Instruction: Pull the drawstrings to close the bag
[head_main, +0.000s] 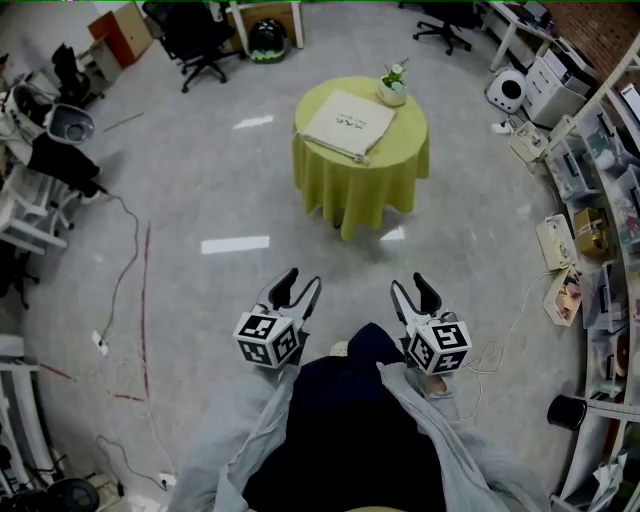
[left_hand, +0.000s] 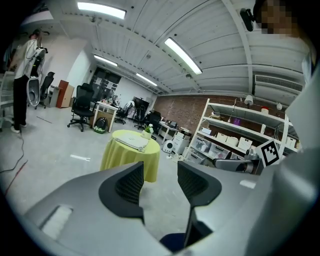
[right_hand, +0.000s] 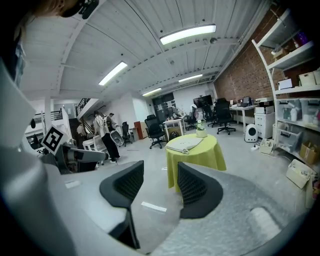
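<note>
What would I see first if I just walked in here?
The round table under a bright yellow-green cloth stands alone on the grey floor, with a flat white cloth bag and a small potted plant on top. Nearer, the left gripper and right gripper point toward it, open and empty.

Large open workroom. Pale grey polished floor (head_main: 220, 180) with glare patches. A round table (head_main: 360, 190) under a yellow-green cloth stands mid-room. Black office chairs (head_main: 195, 40) and a wooden cabinet (head_main: 120, 35) at the far left. White shelving (head_main: 600, 230), crowded with boxes, runs along the right side. Loose cables (head_main: 122, 270) trail over the floor at left, beside a red line (head_main: 145, 300). Brick wall (right_hand: 240, 75) at the far right. White panelled ceiling (left_hand: 150, 45) with long strip lights (right_hand: 187, 33), lit.
</note>
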